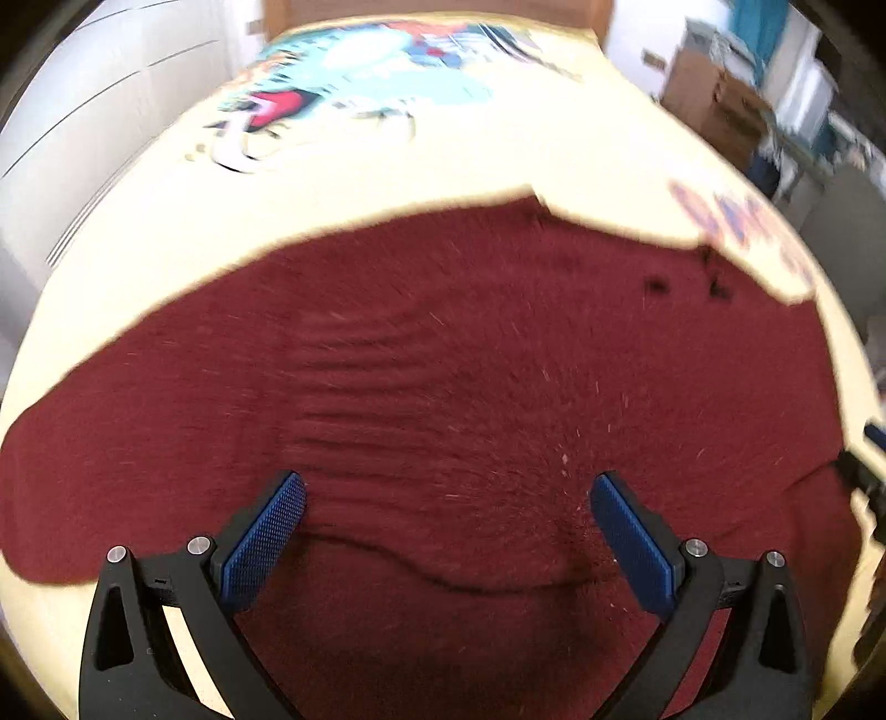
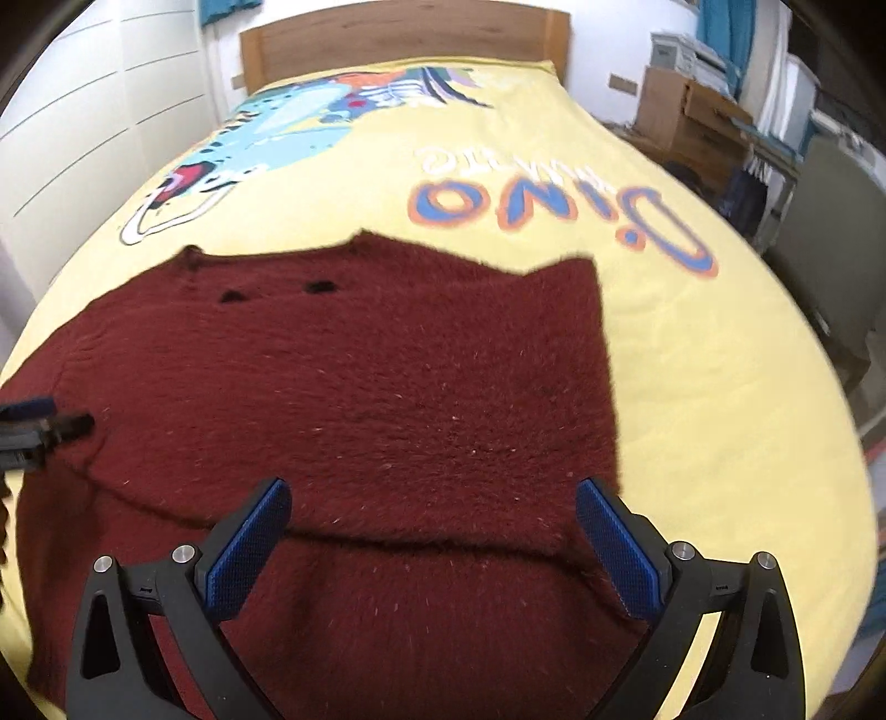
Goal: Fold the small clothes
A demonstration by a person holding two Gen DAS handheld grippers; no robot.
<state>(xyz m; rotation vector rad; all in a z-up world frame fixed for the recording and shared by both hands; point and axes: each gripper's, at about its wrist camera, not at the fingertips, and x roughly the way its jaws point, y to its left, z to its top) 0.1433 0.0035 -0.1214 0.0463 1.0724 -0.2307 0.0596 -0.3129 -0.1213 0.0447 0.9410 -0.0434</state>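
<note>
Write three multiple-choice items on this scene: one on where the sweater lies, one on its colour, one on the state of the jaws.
1. Where does the sweater lie?
A. On a bare wooden floor
B. On the yellow blanket over the bed
C. Inside a cardboard box

2. What colour is the sweater?
A. Dark red
B. Navy blue
C. White

3. How do the jaws of the right gripper stand?
A. Shut on a sleeve
B. Shut on nothing
C. Open, with the sweater below them

Answers:
1 B: the yellow printed blanket shows on all sides of the sweater, with the headboard behind.
2 A: both views show fuzzy dark red knit.
3 C: the blue pads stand wide apart with nothing between them; the left gripper is open in the same way.
</note>
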